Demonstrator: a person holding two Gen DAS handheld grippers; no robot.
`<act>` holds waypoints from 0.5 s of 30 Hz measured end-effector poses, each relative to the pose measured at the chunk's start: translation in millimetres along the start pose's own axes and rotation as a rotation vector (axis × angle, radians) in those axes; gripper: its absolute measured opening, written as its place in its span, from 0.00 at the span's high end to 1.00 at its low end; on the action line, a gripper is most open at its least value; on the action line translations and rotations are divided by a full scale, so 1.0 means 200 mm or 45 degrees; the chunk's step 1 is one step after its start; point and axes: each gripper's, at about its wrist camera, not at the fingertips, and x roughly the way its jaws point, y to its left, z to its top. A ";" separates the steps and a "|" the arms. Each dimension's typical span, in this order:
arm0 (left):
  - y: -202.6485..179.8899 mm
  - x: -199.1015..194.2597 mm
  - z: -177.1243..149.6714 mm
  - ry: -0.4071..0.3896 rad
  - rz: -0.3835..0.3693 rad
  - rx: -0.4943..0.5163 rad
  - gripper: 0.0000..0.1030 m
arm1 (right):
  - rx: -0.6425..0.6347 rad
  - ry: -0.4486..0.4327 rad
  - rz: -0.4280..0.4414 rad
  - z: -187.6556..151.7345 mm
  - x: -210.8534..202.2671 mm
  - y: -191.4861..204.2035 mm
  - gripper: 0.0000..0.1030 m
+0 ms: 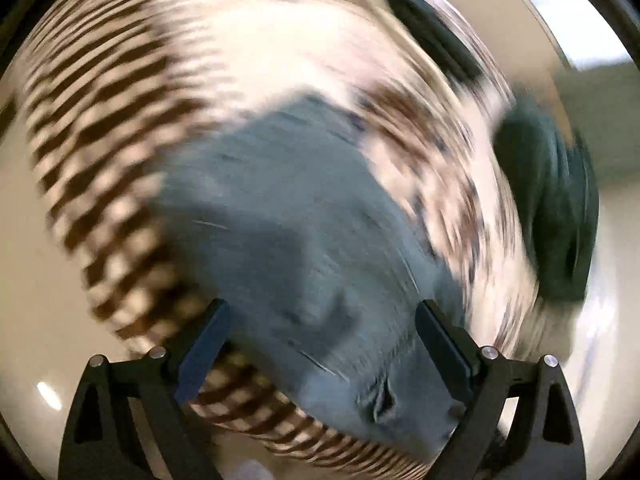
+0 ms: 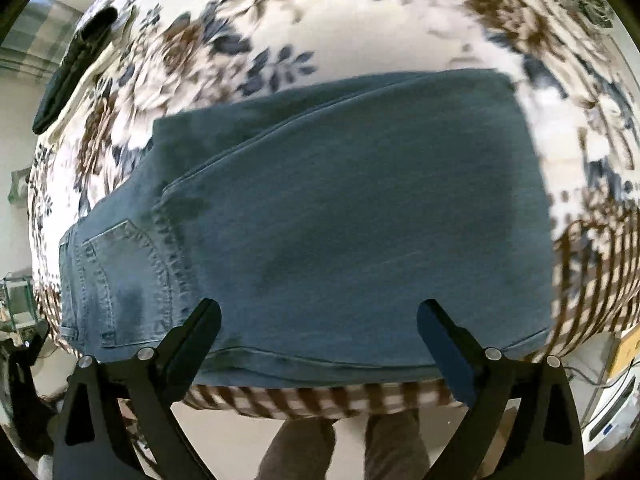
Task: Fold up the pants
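In the left wrist view, heavily blurred, we see the left gripper [image 1: 322,344] with its two black fingers spread wide apart and nothing pressed between them. One pair of blue denim pants [image 1: 296,216] fills the centre and runs to the lower right of the frame, lying on a cream cloth with brown stripes and a floral print [image 1: 100,120]. Only this view shows us a rounded dark green object [image 1: 548,208] at the right edge; we cannot tell what it is.

In the right wrist view, sharper, the right gripper [image 2: 318,342] likewise stands wide open and empty above the near hem. Here we see the pants [image 2: 340,216] folded into one broad block across the middle of the frame, with one back pocket [image 2: 116,264] at the lower left. One long dark item [image 2: 76,68] lies at the upper left on the cloth [image 2: 340,20]. At bottom centre, only this view shows the person's two legs [image 2: 344,448].
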 end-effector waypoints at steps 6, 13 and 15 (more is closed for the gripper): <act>0.34 0.15 0.20 -0.013 -0.057 -0.267 0.09 | 0.009 0.000 -0.115 0.02 0.11 0.13 0.15; 0.34 0.30 0.32 -0.048 -0.142 -0.181 0.28 | -0.029 0.038 -0.217 0.03 0.23 0.33 0.15; 0.34 0.31 0.32 -0.059 -0.153 -0.165 0.32 | -0.024 0.040 -0.223 0.03 0.25 0.38 0.15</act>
